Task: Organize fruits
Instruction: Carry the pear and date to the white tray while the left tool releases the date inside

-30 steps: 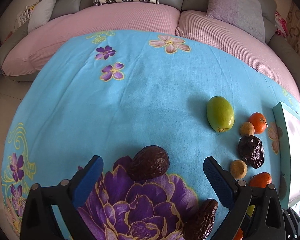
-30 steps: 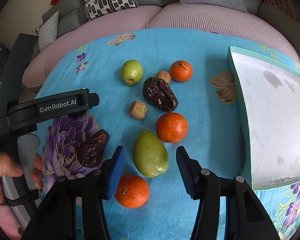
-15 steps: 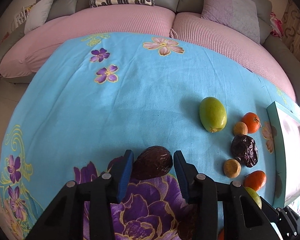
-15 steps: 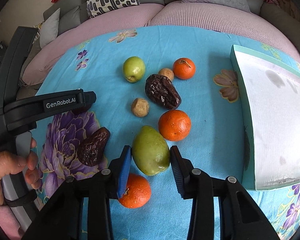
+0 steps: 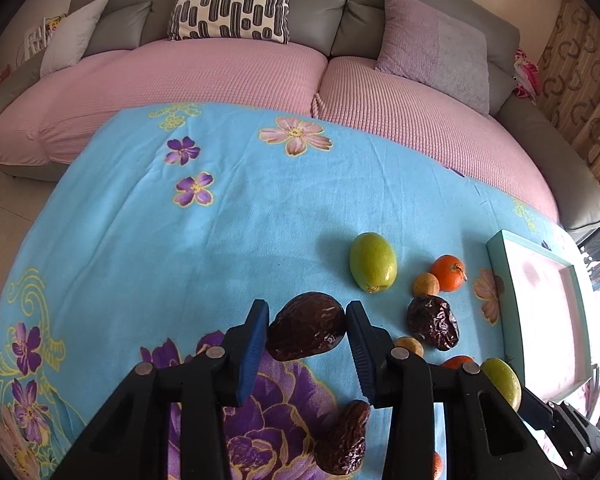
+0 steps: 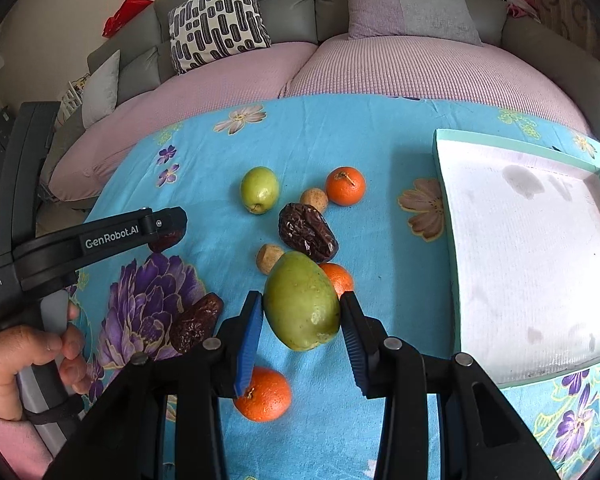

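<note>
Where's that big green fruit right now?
In the right wrist view, the big green fruit sits between the right gripper fingers, which are shut on it, just in front of an orange and the dark date.

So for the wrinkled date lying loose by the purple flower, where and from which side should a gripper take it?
Grip the loose date across its narrow middle, fingers on its two long flanks, coming down from above. It lies flat and elongated on the cloth, slanting toward the right gripper, so turn the jaws square to that slant. The orange sits apart, leaving room, I think.
</note>
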Motion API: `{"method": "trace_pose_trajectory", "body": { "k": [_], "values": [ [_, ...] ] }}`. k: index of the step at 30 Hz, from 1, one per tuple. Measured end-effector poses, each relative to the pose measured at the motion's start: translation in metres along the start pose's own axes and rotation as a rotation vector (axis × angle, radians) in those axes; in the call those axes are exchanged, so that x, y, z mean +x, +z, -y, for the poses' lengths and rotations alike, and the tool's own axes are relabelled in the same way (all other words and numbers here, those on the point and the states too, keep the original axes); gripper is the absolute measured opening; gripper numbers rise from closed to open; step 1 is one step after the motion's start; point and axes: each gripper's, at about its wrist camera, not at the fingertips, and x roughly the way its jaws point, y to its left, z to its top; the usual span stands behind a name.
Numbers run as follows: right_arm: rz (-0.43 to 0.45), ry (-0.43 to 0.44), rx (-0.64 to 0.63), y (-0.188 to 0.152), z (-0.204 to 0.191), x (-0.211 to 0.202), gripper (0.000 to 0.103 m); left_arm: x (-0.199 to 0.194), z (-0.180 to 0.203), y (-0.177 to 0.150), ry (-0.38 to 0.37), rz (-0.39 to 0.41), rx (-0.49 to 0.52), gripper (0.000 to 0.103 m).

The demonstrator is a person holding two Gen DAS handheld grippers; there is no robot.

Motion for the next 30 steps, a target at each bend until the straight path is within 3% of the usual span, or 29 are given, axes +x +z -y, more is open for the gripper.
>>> {"method": "trace_pose_trajectory", "body": {
  "k": [6,12,16,30],
  "values": [
    [0.054,-0.059,0.036,0.005,0.023,-0.018,0.041,-0.014,0.023,-0.002,-0.067,0.026,0.049,0.042],
    [0.084,-0.193,0.113,0.007,0.065,-0.035,0.041,-0.015,0.052,-0.008,-0.162,0.014,0.09,0.042],
    [0.104,-0.224,0.19,0.007,0.096,-0.045,0.041,-0.016,0.079,-0.014,-0.232,0.006,0.133,0.042],
    [0.164,-0.444,0.409,-0.004,0.195,-0.088,0.041,-0.016,0.202,-0.046,-0.431,-0.014,0.411,0.042]
  ]
}}
